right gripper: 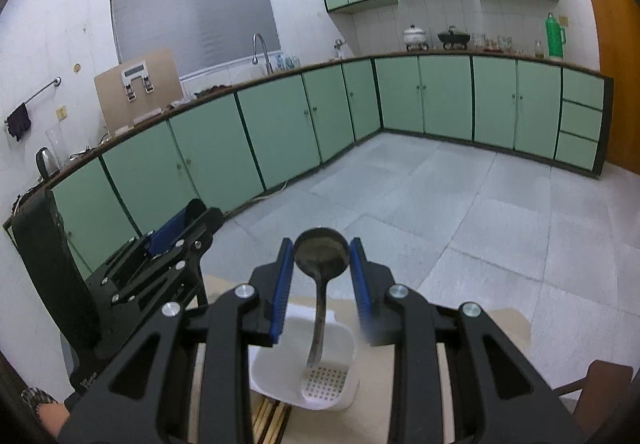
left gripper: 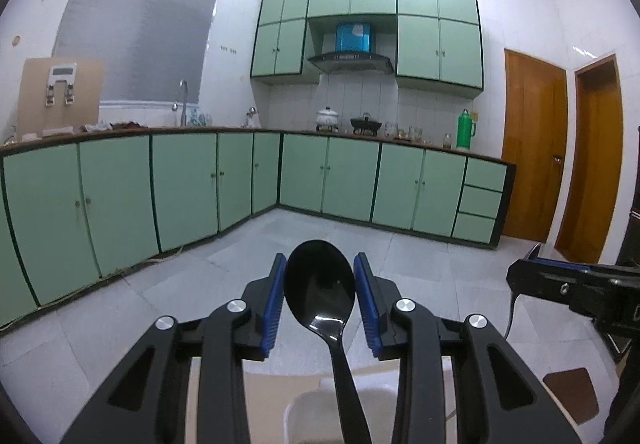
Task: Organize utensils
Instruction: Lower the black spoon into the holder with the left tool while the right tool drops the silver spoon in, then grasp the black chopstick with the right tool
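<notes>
The left tongs (left gripper: 320, 276) are held up over the kitchen floor with a black plastic spoon (left gripper: 320, 284) between their blue pads. The spoon's bowl fills the gap between the two pads and its handle runs back down toward the person, so the tongs are closed on it across the bowl. The bowl faces up, glossy, and points toward the green cabinets (left gripper: 192, 180) on the far wall.

The right tongs (right gripper: 321, 256) carry a dark metal ladle (right gripper: 320, 250) in the same fashion: the round cup sits between the fingertips, and the thin handle curves down and back under the tongs. Its lower end hangs over a white perforated basket (right gripper: 340, 344), which sits on the light tabletop (right gripper: 480, 328) below. I cannot tell whether the handle touches the basket. A bundle of wooden chopsticks (right gripper: 268, 420) lies just in front of the basket, at its near edge.

From the right wrist view the left tongs show at the left, raised and well apart from the ladle. A green thermos (left gripper: 466, 128) stands on the far counter.
</notes>
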A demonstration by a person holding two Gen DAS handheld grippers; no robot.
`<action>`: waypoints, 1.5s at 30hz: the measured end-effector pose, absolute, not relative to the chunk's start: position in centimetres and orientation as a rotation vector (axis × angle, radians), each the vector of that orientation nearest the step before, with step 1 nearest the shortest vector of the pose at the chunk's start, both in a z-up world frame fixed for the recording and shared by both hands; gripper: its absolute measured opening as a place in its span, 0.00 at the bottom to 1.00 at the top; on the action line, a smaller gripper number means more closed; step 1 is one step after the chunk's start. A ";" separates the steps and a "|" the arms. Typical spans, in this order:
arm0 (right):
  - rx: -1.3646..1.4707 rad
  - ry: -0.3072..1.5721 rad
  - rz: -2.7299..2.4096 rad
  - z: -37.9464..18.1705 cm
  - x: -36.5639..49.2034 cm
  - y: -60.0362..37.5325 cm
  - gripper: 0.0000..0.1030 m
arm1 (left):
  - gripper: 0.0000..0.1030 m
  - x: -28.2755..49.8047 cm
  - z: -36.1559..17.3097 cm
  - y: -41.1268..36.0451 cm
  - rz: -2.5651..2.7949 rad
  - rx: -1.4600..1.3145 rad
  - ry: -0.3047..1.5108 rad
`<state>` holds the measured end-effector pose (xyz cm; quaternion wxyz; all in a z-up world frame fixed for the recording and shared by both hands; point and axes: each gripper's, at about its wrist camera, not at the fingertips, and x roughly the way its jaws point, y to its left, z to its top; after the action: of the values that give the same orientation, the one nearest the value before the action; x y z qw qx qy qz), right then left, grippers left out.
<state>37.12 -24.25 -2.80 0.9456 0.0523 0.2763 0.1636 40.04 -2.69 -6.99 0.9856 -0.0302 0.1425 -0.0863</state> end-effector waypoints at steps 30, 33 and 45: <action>0.078 0.827 0.249 -14.3 16.7 -23.4 0.76 | 0.59 20.4 -15.3 2.3 -0.165 -0.008 0.703; 0.050 0.884 0.258 -16.5 13.8 -22.0 0.72 | 0.59 18.0 -17.2 2.6 -0.148 0.022 0.770; -0.037 0.963 0.277 -19.2 10.6 -18.7 0.54 | 0.61 14.6 -19.7 3.9 -0.124 0.017 0.863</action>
<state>10.63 -18.72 -19.22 0.8769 -0.0177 0.4616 0.1329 14.60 3.86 -19.69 0.9065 0.0083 0.4178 -0.0602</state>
